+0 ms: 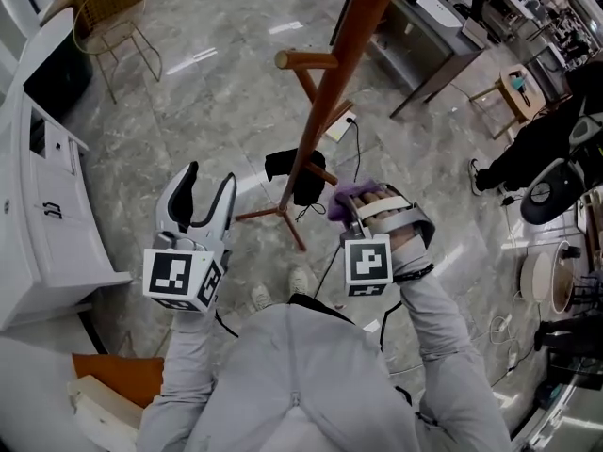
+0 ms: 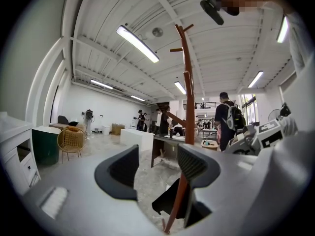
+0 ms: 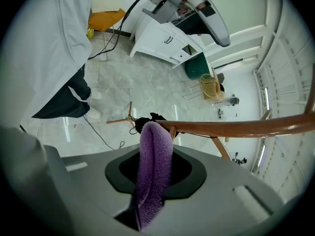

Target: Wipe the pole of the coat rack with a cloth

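Grey stone floor (image 1: 207,111) runs across a big open workroom, and the coat rack stands on it in front of me, well clear of the white cabinet (image 1: 47,205) along the left edge.

The right gripper (image 1: 347,210) has its jaws closed on the purple cloth (image 1: 356,192). A folded loop sticks out past the tips, low down by the pole (image 1: 341,64). Whether it touches the wood, I cannot tell. The left gripper (image 1: 210,175) hangs just left of the pole with its jaws apart and nothing between them.

The cloth looks light, fluffy and limp, so I expect it to wrap and drag rather than slide, and the pinch at its fold seems a sound hold. The pole looks stiff, smooth and probably varnished. On thin legs (image 1: 268,213) the rack may rock or turn under a sideways push (I'd steady it with the free gripper on bare wood between the pegs).

In the way are a peg (image 1: 306,61) jutting to the left higher up, a dark bundle (image 1: 300,172) hanging low on the pole right beside the cloth, and a cable (image 1: 356,153) trailing on the floor near the feet.
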`<act>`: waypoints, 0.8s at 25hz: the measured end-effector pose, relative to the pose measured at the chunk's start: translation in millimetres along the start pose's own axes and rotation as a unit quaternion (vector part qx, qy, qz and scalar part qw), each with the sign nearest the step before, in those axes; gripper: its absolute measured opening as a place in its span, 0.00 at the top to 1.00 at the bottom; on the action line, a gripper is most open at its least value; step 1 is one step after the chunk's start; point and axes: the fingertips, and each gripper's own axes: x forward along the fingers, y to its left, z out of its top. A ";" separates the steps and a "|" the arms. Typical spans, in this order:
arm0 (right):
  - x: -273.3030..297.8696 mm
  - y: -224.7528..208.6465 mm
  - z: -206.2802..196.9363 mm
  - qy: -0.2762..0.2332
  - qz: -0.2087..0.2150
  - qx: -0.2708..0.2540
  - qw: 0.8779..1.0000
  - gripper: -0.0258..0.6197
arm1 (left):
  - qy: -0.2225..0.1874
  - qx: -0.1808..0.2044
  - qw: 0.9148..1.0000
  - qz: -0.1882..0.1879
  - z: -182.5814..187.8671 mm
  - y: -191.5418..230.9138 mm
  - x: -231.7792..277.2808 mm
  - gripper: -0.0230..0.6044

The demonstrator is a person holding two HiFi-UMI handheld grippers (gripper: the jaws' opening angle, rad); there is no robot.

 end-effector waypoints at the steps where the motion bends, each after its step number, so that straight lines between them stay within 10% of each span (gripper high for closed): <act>1: -2.0 3.4 -2.2 0.001 0.002 0.006 1.000 0.85 | -0.001 0.000 1.000 -0.002 0.4 -1.7 1.3 0.54; 12: -29.9 11.7 -20.0 -0.046 -0.038 0.184 0.981 0.85 | -0.006 0.012 1.000 -0.026 13.5 -22.7 16.5 0.54; 20: -68.8 -38.6 -36.5 -0.112 -0.189 0.353 0.910 0.85 | -0.009 0.022 0.999 -0.036 23.8 -33.5 22.7 0.54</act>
